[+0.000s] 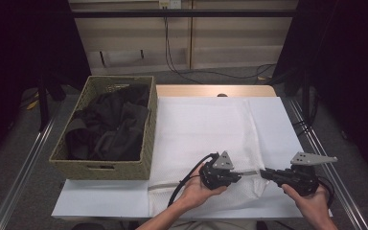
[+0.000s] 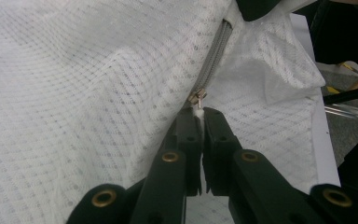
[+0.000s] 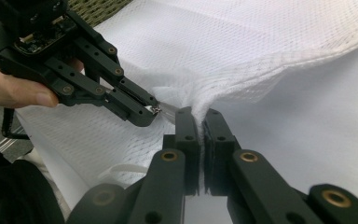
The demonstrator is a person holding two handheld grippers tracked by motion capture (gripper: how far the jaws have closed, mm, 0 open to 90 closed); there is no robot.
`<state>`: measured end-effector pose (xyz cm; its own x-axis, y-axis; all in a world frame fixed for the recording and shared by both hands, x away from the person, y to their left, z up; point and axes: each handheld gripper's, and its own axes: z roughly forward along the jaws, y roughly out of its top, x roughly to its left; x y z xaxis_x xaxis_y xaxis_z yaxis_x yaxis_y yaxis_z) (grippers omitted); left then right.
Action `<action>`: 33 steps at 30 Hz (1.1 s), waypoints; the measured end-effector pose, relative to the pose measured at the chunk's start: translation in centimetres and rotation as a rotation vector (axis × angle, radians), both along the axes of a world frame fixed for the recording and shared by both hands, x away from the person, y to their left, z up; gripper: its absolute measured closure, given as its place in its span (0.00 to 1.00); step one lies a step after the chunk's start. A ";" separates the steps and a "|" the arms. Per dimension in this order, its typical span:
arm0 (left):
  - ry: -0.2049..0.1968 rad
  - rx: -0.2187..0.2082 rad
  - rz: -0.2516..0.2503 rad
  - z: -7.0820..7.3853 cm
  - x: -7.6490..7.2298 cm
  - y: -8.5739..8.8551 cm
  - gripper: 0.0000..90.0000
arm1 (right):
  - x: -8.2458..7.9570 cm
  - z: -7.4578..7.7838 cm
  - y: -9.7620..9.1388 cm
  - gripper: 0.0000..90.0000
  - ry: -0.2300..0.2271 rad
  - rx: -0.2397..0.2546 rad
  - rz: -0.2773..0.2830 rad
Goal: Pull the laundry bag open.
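High view: white mesh bag [image 1: 211, 129] spread over the surface, both tongs at its near edge. Left gripper view: left tongs [image 2: 200, 112] clamped on the zipper pull [image 2: 197, 98]. Right gripper view: right tongs [image 3: 199, 114] clamped on bunched mesh beside them.

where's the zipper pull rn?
Left gripper view: the zipper pull sits at the left gripper's shut jaw tips, on the mesh bag's grey zipper.
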<state>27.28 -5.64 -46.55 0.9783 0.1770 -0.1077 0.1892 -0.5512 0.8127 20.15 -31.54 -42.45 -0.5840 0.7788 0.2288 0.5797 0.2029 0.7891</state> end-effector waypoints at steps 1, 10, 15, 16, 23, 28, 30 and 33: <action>-0.005 0.003 0.002 0.0 0.1 0.1 0.96 | 0.0 0.0 0.0 0.96 0.001 0.000 0.000; -0.005 0.005 0.002 0.4 0.0 0.8 0.96 | 0.0 0.0 0.1 0.96 0.001 0.012 0.007; -0.015 0.045 0.006 0.3 0.0 0.7 0.96 | 0.0 0.0 0.1 0.96 -0.006 0.008 -0.004; -0.011 0.041 0.007 0.3 0.0 0.7 0.96 | 0.0 0.0 0.0 0.96 -0.005 0.012 -0.004; -0.014 0.050 0.006 0.5 -0.1 1.0 0.96 | 0.0 0.0 -0.1 0.96 -0.004 0.013 -0.013; -0.024 0.030 0.004 0.7 -0.4 1.3 0.96 | -0.1 0.0 -0.2 0.96 -0.006 0.019 -0.012; -0.030 0.043 -0.003 0.9 -0.5 1.5 0.96 | -0.1 0.0 -0.2 0.96 -0.009 0.018 -0.013; -0.027 0.035 -0.004 0.9 -0.6 1.6 0.96 | -0.1 0.0 -0.1 0.96 -0.009 0.021 -0.014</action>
<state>26.70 -3.99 -45.62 0.9815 0.1763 -0.0746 0.1648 -0.5797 0.7980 20.09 -31.67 -42.46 -0.5750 0.7821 0.2401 0.5754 0.1779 0.7983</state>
